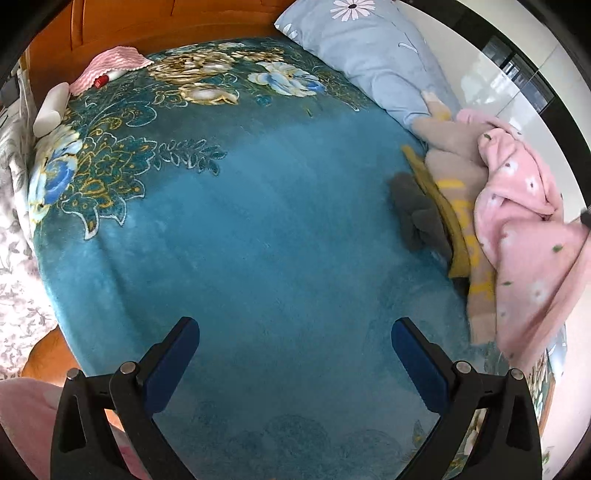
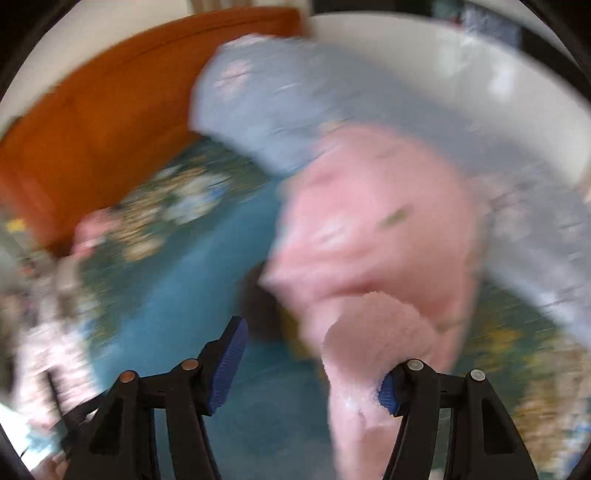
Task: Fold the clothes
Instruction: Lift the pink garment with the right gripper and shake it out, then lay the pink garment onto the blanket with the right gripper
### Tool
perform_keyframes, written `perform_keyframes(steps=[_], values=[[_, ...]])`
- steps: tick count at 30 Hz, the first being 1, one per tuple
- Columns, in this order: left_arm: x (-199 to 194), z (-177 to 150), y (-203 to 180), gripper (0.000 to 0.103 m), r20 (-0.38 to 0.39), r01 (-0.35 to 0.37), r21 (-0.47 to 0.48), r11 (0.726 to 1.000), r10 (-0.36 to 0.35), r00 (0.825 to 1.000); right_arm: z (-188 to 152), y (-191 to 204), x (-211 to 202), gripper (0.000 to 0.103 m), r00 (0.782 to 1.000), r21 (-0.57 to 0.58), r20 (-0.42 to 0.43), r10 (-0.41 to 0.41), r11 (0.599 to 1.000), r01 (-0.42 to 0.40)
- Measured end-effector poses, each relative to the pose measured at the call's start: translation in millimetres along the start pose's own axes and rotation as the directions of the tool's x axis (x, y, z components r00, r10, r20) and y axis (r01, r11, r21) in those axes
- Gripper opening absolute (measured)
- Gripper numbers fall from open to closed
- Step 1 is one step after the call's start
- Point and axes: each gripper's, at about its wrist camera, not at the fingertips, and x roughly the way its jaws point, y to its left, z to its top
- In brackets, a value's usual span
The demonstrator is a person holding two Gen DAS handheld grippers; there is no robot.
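A pink fleece garment with small flowers [image 1: 524,236] lies on a heap of clothes at the right edge of a teal floral blanket [image 1: 240,229]. Under it are a beige garment with yellow letters [image 1: 458,173], a mustard piece and a grey piece [image 1: 413,214]. My left gripper [image 1: 295,332] is open and empty above the bare blanket. My right gripper [image 2: 314,354] is open; the pink garment [image 2: 369,229] drapes over its right finger [image 2: 388,391]. The right wrist view is blurred by motion.
A light blue flowered pillow [image 1: 369,62] lies at the head of the bed by the orange wooden headboard [image 1: 166,22]. A pink knit cloth [image 1: 110,66] and a white bottle [image 1: 51,107] sit at the far left corner. White floor is on the right.
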Motion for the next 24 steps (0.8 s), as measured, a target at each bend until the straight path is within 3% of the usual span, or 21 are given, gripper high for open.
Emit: perform_keyframes(steps=[1, 2, 5, 7, 11, 15, 16, 18, 19, 21, 24], values=[[2, -1, 2, 0.103, -0.003, 0.000, -0.013, 1.000, 0.000, 1.000, -16, 6, 14, 0.066, 0.994, -0.006, -0.050, 0.093, 0.996, -0.093], [4, -1, 3, 0.103, -0.005, 0.003, -0.020, 1.000, -0.003, 1.000, -30, 12, 32, 0.066, 0.988, -0.001, -0.095, 0.124, 0.992, -0.125], [8, -3, 5, 0.103, -0.014, 0.016, -0.028, 0.999, -0.017, 1.000, -79, 24, 93, 0.066, 0.961, 0.022, -0.260, 0.095, 0.995, -0.092], [11, -4, 7, 0.103, -0.020, 0.026, -0.033, 0.999, -0.026, 0.999, -104, 22, 102, 0.066, 0.950, 0.049, -0.289, 0.114, 0.993, -0.104], [17, -5, 10, 0.103, -0.032, 0.044, -0.043, 0.998, -0.045, 0.998, -95, 6, 53, 0.066, 0.983, 0.000, -0.169, 0.068, 0.998, -0.069], [23, -7, 13, 0.103, -0.043, 0.062, -0.054, 0.997, -0.064, 0.997, -85, -10, 5, 0.068, 0.999, -0.045, -0.041, 0.023, 0.999, -0.025], [24, -7, 14, 0.103, -0.046, 0.066, -0.056, 0.996, -0.069, 0.997, -66, -16, -8, 0.069, 0.999, -0.063, 0.032, -0.039, 0.997, 0.041], [27, -8, 14, 0.103, -0.049, 0.073, -0.055, 0.996, -0.075, 0.996, -26, -20, -19, 0.072, 0.977, -0.082, 0.149, -0.155, 0.982, 0.168], [27, -8, 12, 0.103, -0.049, 0.077, -0.050, 0.996, -0.079, 0.996, 1, -23, -18, 0.072, 0.956, -0.075, 0.189, -0.226, 0.967, 0.244], [29, -10, 11, 0.103, -0.050, 0.092, -0.046, 0.995, -0.094, 0.994, 36, -27, -12, 0.072, 0.933, -0.068, 0.229, -0.277, 0.952, 0.300], [30, -10, 13, 0.103, -0.050, 0.103, -0.059, 0.993, -0.106, 0.993, 91, -17, 21, 0.072, 0.873, -0.093, 0.230, -0.430, 0.883, 0.459]])
